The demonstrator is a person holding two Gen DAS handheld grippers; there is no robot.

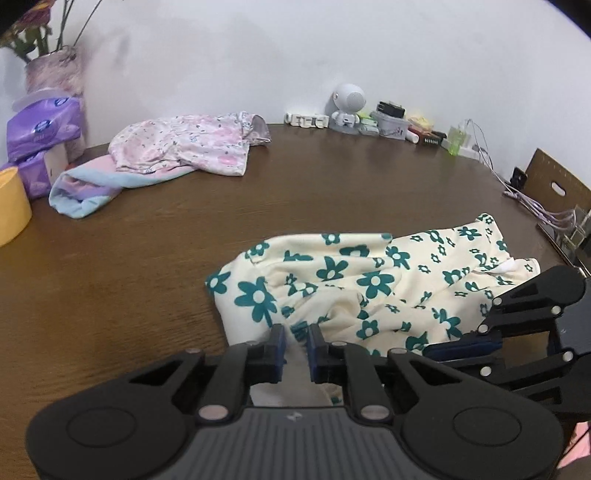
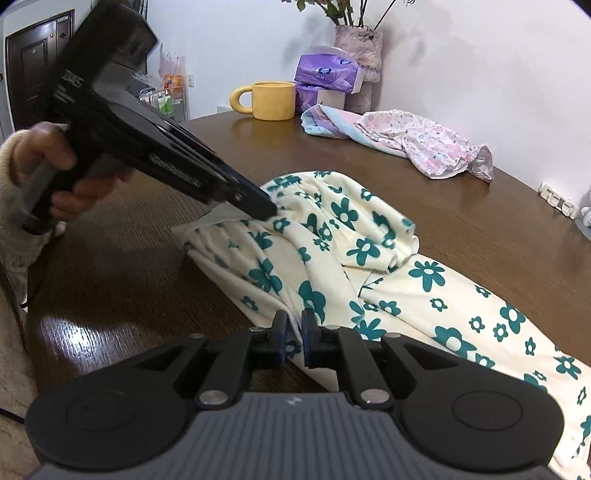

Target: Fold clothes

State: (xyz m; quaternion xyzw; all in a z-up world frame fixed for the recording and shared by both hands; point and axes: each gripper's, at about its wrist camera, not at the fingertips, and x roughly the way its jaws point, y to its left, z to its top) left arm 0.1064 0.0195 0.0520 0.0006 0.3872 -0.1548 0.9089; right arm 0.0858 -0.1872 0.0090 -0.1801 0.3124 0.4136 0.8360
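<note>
L gripper pinching edge of cream floral garment | R gripper clamped on same cloth's hem | brown table

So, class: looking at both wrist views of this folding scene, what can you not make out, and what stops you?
- What type of garment the floral garment is: bunched up, and cut off at the right wrist view's lower right edge.
- How much cloth the left gripper holds: its own fingers cover the pinch.
- Small items by the wall: too small in the left wrist view.
- The vase's flowers: cut off at the top edge.
</note>
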